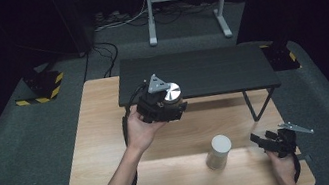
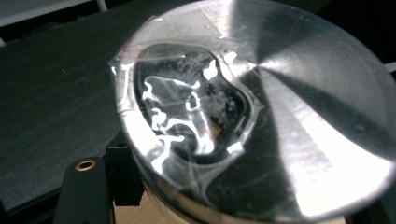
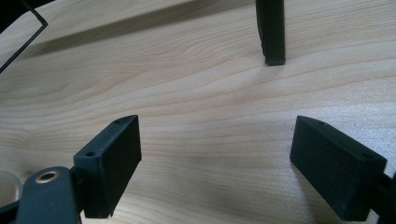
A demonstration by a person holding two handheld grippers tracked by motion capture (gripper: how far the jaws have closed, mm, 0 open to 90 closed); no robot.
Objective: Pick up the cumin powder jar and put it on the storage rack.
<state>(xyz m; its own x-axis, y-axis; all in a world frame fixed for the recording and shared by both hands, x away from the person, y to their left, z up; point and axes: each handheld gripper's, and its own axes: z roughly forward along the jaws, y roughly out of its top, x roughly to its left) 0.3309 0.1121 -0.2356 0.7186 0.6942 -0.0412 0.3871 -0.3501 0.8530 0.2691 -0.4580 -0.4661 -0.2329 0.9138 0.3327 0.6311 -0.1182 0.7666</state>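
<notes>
Here, listed against the black shelf (image 1: 195, 73) standing on the wooden worktop (image 1: 106, 148):

- Left hand-held gripper (image 1: 167, 103): at the shelf's front edge, toward its left end, clamped on a shiny metal cylinder (image 1: 171, 92) held above the worktop. High view gives the round bright top; left gripper view gives that face (image 2: 289, 93) close up, with crinkled clear tape or film over a dark patch, shelf top behind.
- Right hand-held gripper (image 1: 268, 140): in front of the shelf's right leg (image 1: 256, 105), low over the worktop. Right gripper view shows its jaws spread wide, nothing between, with the leg's foot (image 3: 272, 32) beyond.
- White cylinder (image 1: 219, 151): upright, in front of the shelf, just left of the right hand-held gripper.
</notes>
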